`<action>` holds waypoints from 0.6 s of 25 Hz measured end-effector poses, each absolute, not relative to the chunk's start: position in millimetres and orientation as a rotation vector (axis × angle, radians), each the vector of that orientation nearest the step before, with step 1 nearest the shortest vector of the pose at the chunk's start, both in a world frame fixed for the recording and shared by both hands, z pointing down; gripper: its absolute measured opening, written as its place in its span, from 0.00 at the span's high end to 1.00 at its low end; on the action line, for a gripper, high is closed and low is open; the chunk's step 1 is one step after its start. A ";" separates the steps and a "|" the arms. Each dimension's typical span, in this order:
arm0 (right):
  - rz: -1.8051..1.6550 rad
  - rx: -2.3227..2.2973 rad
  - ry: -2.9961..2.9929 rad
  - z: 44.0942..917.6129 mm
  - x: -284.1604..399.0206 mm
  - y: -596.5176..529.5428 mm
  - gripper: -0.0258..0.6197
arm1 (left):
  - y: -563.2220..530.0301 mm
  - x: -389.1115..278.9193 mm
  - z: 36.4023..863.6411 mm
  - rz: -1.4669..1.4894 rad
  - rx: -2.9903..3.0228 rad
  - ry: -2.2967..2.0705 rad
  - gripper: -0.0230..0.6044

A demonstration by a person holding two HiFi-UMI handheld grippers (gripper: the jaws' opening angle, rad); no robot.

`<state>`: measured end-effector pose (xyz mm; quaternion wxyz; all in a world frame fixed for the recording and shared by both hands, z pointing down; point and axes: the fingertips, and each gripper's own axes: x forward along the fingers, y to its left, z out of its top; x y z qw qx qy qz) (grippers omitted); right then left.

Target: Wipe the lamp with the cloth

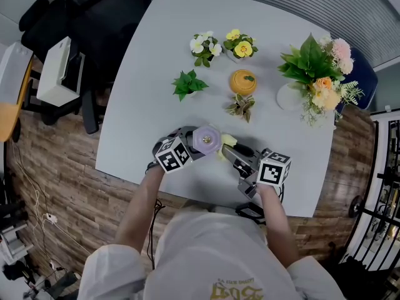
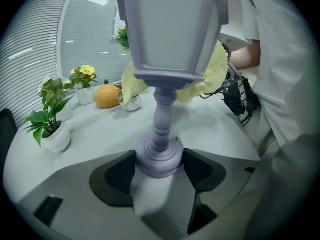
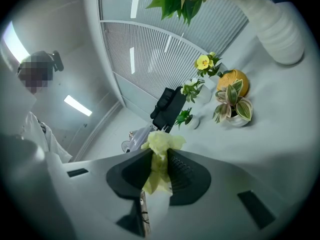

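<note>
So the lavender lantern-style lamp (image 2: 170,29) stands upright near the near edge of the white tabletop (image 1: 156,74), and the left hand-held gripper (image 2: 159,164) has its jaws clamped on the lamp's round base. The right hand-held gripper (image 3: 159,171) is pinched shut on a bunched pale yellow cloth (image 3: 159,144), which sits right beside the lantern head on its right side, though I can't tell if it's actually touching. Farther back there's an orange pumpkin ornament (image 1: 242,81), a few small potted plants and a flower bouquet (image 1: 319,74) at the far right.
</note>
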<state>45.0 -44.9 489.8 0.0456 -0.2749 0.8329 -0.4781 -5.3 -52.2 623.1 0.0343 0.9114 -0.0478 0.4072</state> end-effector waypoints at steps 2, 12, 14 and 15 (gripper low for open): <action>-1.462 -0.832 2.544 489.3 44.6 -43.2 0.81 | -52.0 -5.6 623.2 1.253 2.802 -0.147 0.48; -1.463 -0.786 2.552 486.0 43.3 -37.2 0.81 | -52.6 -5.9 623.6 1.253 2.802 -0.146 0.48; -1.463 -0.781 2.557 485.2 43.4 -36.5 0.81 | -52.8 -6.1 623.3 1.255 2.802 -0.146 0.48; -1.463 -0.777 2.558 484.8 43.2 -36.2 0.81 | -52.8 -6.1 623.3 1.255 2.803 -0.146 0.48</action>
